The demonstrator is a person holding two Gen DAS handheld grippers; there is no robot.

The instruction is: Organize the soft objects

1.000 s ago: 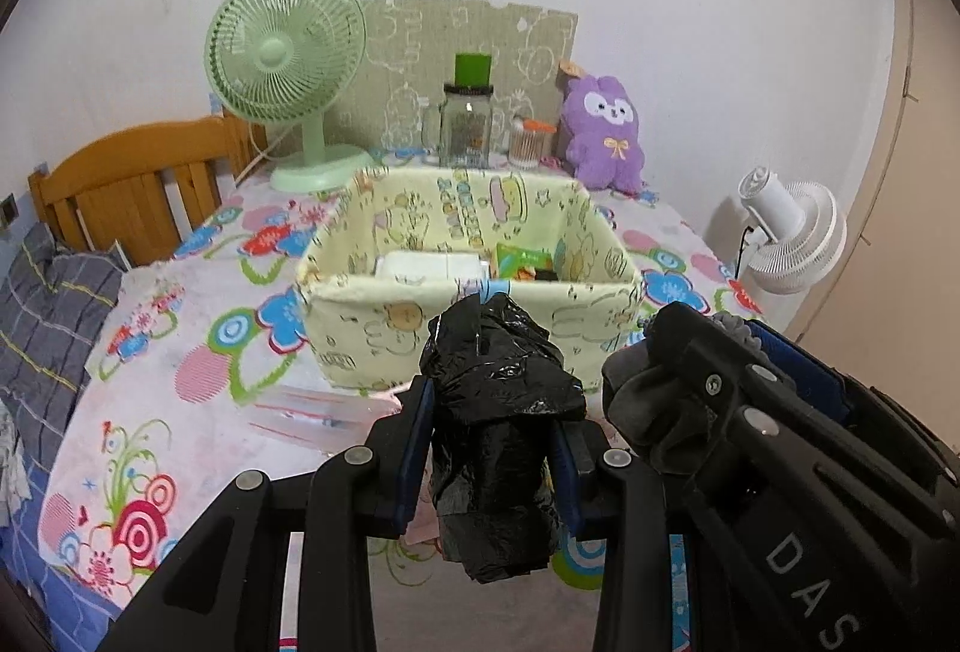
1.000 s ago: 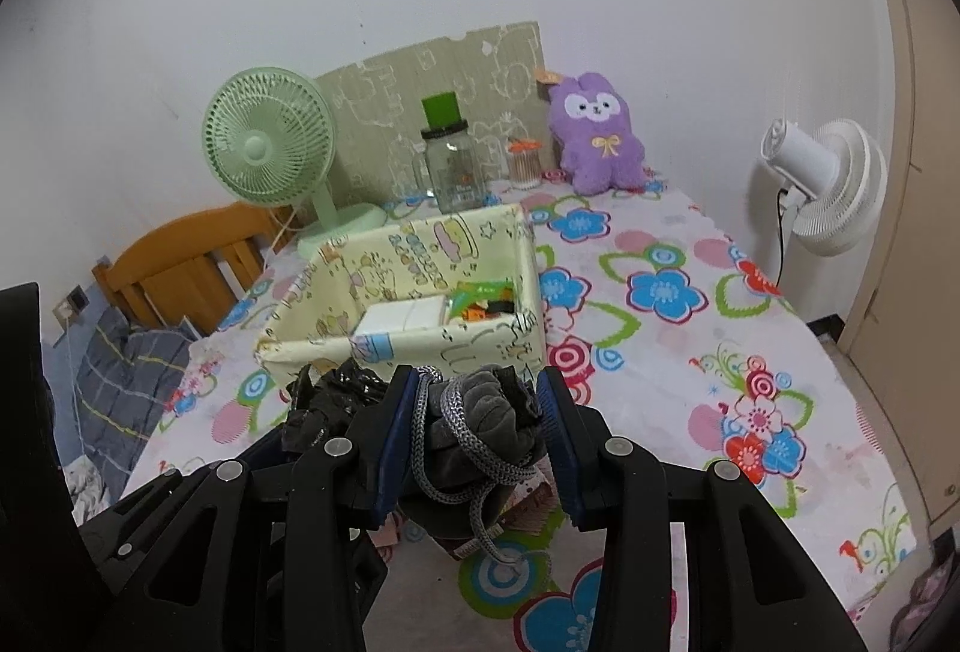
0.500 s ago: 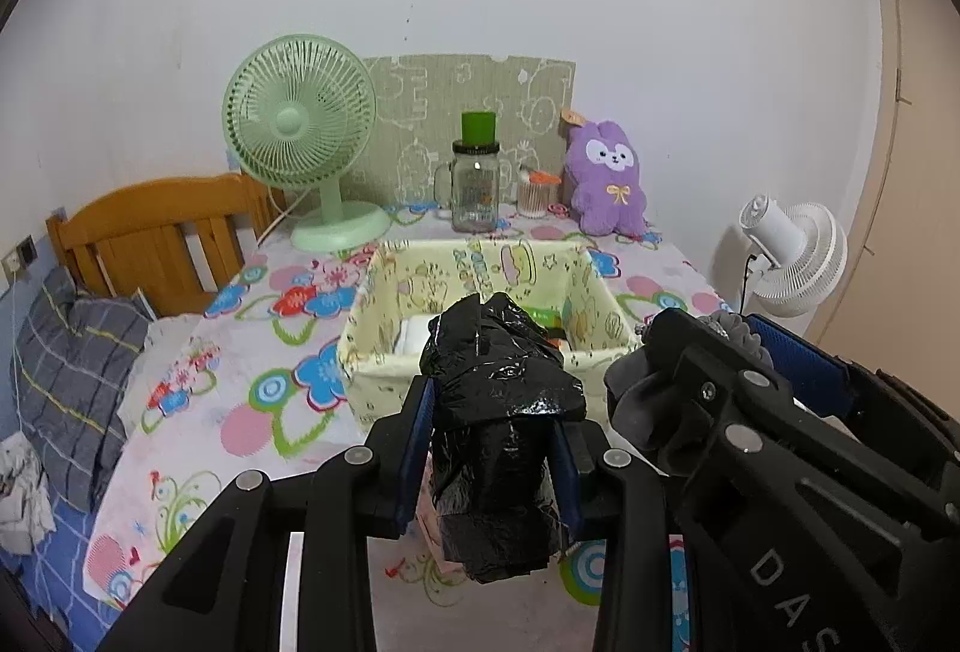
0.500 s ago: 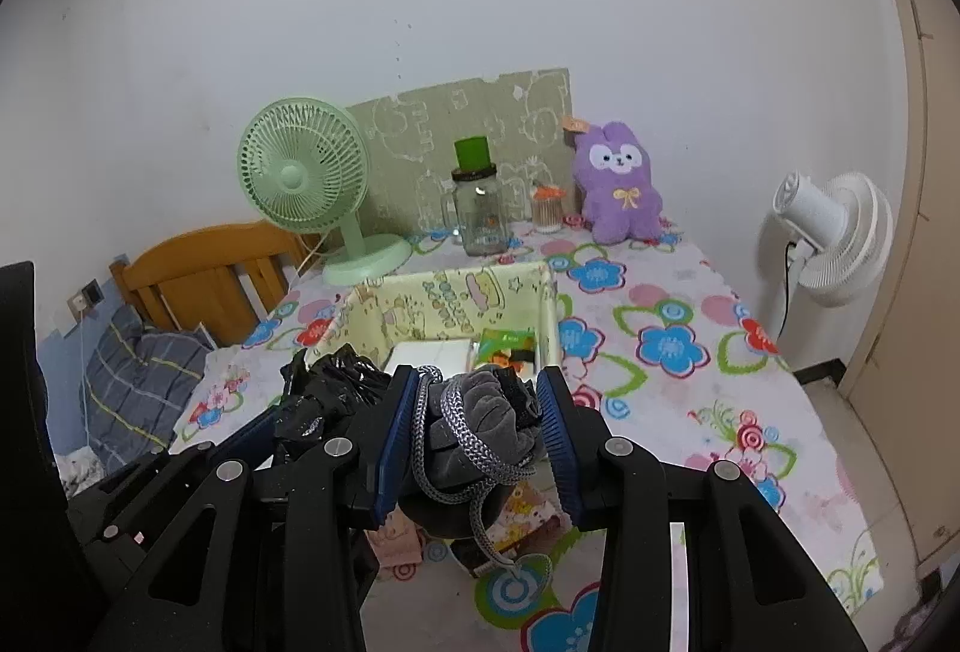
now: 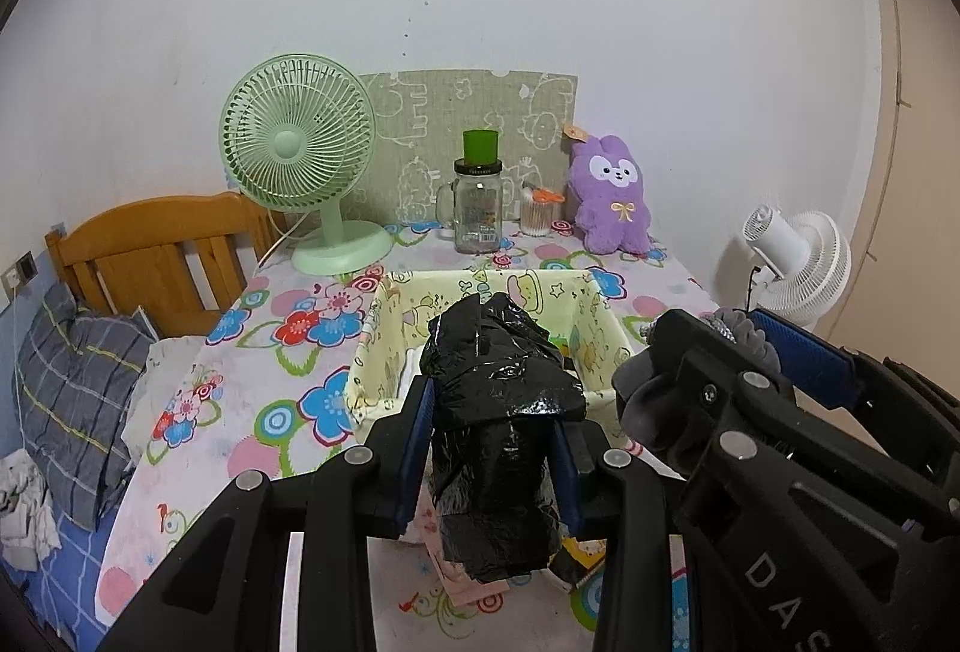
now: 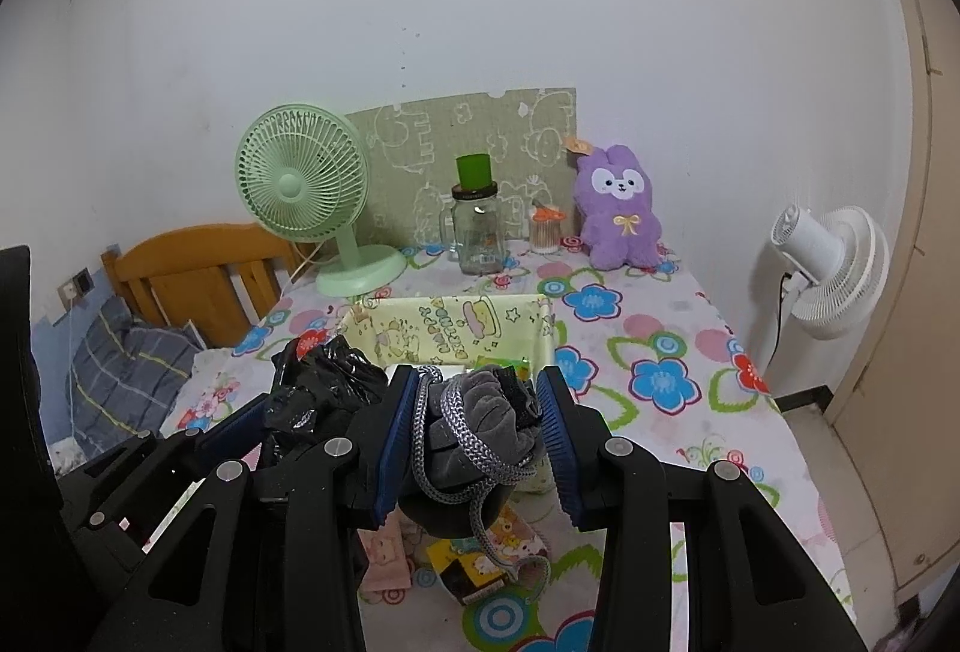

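Floral-covered table [image 5: 282,448] against a white wall. Left gripper [image 5: 489,448] clamps a crumpled black plastic bag [image 5: 498,412] at frame centre; right gripper [image 6: 480,430] clamps a grey corded pouch [image 6: 474,424], both before the yellow fabric bin [image 6: 456,328].

The black bag [image 5: 501,412] is thin crinkly plastic, pretty glossy. The grey pouch [image 6: 480,427] looks like soft matt fleece with a woven braided cord. The basket [image 5: 384,352] is printed cloth, the tablecloth [image 6: 660,352] smooth and matt. The jar [image 5: 477,214] is clear glass, the headboard [image 5: 150,256] varnished wood, the bunny [image 5: 612,208] fuzzy plush.
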